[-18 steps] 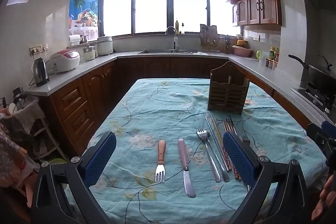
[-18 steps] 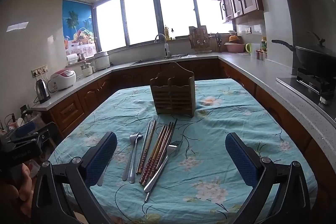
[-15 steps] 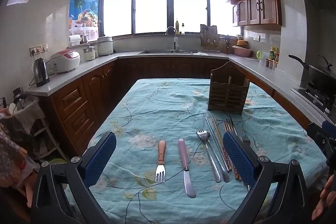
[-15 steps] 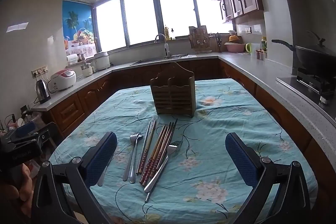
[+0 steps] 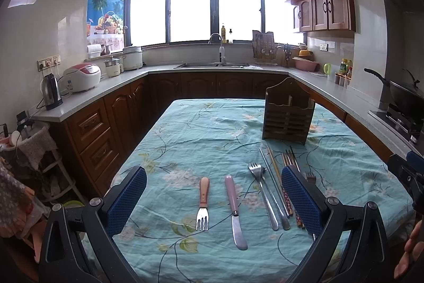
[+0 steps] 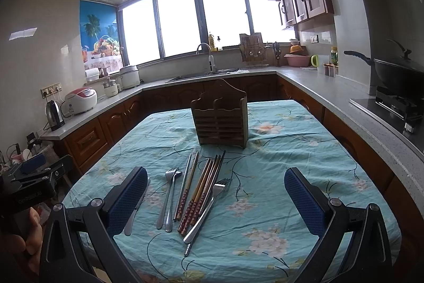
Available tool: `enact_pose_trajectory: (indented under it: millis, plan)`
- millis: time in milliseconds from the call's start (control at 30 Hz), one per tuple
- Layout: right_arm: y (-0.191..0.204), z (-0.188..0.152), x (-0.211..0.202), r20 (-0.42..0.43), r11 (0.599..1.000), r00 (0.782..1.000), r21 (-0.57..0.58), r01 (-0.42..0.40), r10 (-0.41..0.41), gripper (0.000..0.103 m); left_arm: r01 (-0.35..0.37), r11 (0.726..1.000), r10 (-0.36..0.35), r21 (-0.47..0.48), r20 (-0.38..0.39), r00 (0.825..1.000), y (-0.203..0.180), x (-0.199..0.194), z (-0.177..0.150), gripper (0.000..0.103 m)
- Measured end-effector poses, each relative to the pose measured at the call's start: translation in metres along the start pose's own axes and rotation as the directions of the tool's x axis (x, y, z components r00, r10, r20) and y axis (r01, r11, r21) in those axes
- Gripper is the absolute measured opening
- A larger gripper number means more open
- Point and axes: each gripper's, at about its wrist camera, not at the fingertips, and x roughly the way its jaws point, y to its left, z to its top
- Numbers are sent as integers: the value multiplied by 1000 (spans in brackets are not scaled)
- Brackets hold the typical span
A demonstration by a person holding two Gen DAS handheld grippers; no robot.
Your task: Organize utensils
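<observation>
A wooden utensil holder (image 5: 287, 116) (image 6: 220, 121) stands upright at the far part of the table. In front of it lie a wooden-handled fork (image 5: 203, 200), a pink-handled knife (image 5: 234, 208), two steel forks (image 5: 265, 195) (image 6: 169, 195), several chopsticks (image 6: 201, 190) and a larger steel fork (image 6: 209, 200). My left gripper (image 5: 213, 200) is open and empty, hovering above the near table edge over the fork and knife. My right gripper (image 6: 216, 203) is open and empty above the chopsticks and forks.
The table has a teal floral cloth (image 5: 212, 139). Wooden cabinets and a grey counter (image 5: 100, 89) surround it, with a kettle (image 5: 51, 92), a rice cooker (image 5: 82, 73), a sink (image 5: 212, 65) and a wok on the stove (image 6: 397, 73).
</observation>
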Motion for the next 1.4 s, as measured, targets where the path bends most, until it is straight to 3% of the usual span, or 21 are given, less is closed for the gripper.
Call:
enact_pose_trajectory:
  millis: [767, 1100, 1400]
  plan:
    - [2, 1, -1, -1, 1000, 1000, 3, -5, 5, 103, 2, 1000, -2, -1, -15, 1000, -1, 5, 1, 102]
    - [-1, -5, 21, -62, 1000, 998, 23, -20, 21, 103, 17, 1000, -17, 1, -111, 994, -2, 39, 2, 102]
    - [-14, -10, 54, -169, 999, 985, 39, -25, 31, 103, 76, 997, -71, 16, -219, 973, -7, 83, 18, 102]
